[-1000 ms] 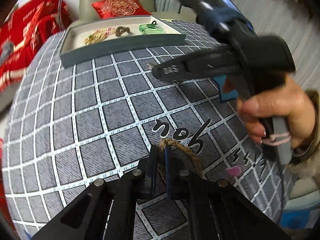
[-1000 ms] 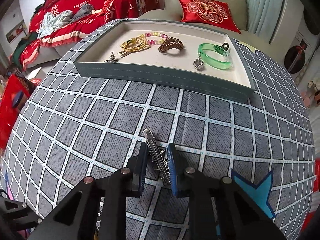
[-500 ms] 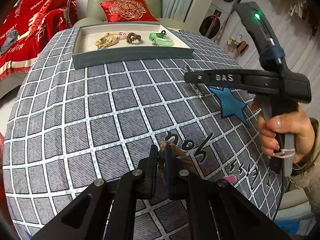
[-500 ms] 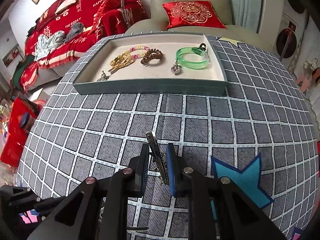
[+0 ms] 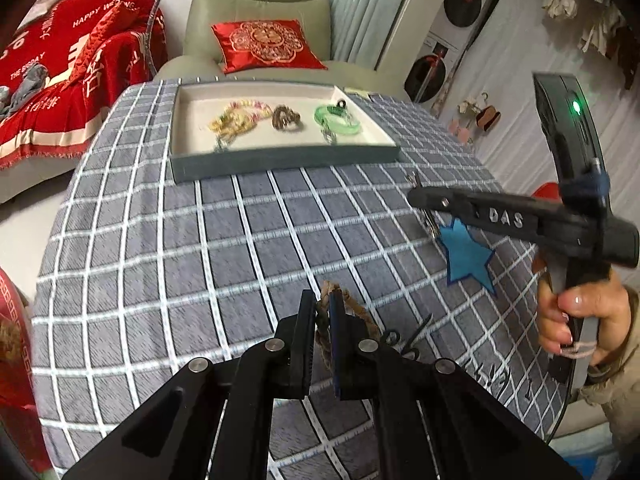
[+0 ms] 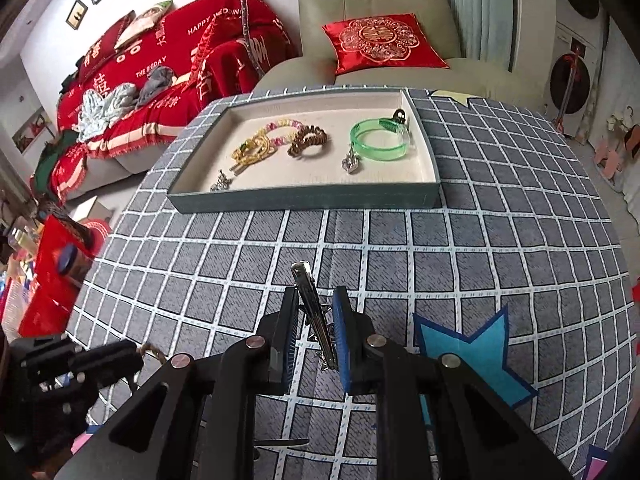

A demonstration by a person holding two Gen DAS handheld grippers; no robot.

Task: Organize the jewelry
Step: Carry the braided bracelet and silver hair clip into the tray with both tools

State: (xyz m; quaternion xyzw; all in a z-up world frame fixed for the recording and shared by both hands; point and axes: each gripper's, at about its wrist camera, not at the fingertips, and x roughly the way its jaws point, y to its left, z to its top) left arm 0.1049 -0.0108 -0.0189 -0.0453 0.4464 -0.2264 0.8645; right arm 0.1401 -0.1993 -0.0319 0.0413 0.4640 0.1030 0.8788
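the checked surface [image 6: 500, 240] is carrying a grey tray [image 6: 304, 200] of jewelry at its far side; my left fingers [image 5: 320, 320] are clenching a braided bracelet [image 5: 360, 312], my right fingers [image 6: 314, 320] a silver hair clip [image 6: 308, 296], both above the cloth

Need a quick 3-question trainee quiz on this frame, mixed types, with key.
1. True or false: the left gripper is shut on a braided rope bracelet.
2. What does the right gripper hold? A) green bangle B) metal hair clip C) beaded bracelet
3. Fill in: the green bangle lies in the ___.

Key: 1 true; 2 B, the metal hair clip; 3 tray.
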